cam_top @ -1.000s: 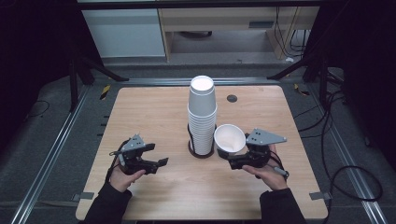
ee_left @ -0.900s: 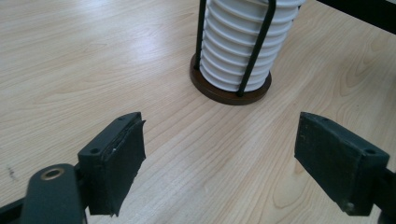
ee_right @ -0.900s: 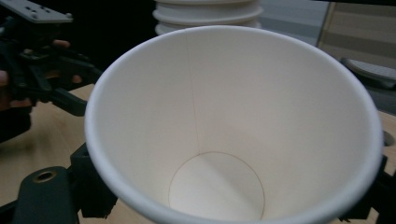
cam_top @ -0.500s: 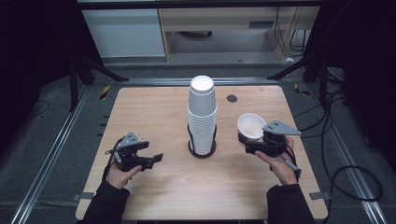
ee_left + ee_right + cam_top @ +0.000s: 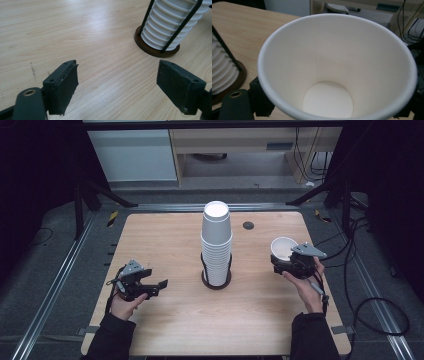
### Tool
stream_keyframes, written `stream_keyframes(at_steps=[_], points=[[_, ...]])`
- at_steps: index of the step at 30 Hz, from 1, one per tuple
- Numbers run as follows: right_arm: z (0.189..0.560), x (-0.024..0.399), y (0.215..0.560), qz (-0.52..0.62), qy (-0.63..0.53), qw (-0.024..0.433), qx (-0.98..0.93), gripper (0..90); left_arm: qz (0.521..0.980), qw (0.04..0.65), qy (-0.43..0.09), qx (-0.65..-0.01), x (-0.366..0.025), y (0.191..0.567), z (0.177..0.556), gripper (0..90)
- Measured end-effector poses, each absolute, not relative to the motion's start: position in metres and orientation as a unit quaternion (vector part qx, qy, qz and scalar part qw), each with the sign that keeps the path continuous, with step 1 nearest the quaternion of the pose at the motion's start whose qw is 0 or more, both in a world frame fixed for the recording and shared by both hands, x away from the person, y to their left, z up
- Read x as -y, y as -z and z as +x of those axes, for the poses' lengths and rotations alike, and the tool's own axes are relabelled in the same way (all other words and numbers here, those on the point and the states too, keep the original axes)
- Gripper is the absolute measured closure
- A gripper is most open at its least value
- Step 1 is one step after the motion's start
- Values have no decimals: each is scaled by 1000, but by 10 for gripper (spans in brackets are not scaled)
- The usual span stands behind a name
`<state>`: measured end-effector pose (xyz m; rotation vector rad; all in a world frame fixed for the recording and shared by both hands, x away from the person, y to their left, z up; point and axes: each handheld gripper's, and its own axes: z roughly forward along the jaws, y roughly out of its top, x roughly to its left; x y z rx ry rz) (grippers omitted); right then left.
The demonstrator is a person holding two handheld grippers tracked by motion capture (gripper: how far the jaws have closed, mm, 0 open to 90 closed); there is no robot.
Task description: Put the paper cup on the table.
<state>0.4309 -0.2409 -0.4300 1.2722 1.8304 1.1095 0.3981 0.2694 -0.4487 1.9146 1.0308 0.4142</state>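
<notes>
Wooden table (image 5: 170, 235); dark round grommet (image 5: 248, 225) near far edge.

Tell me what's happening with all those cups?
A person sits at a wooden table with a claw in each hand. The right claw is shut on one white cup, mouth up and empty, held off to the right of the stack. That stack is a tall tower of upside-down cups in a dark holder at the table's middle. The left claw is open, holding nothing, just above the wood.
</notes>
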Motion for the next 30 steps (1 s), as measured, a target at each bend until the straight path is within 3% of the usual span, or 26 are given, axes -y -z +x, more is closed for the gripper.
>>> stream_keyframes(at_steps=[17, 30], points=[[443, 275, 469, 522, -396, 313, -687, 151, 767, 447, -183, -423, -272, 449, 399, 181], [445, 280, 479, 532, -388, 293, -693, 137, 770, 444, -181, -421, -272, 451, 399, 182]])
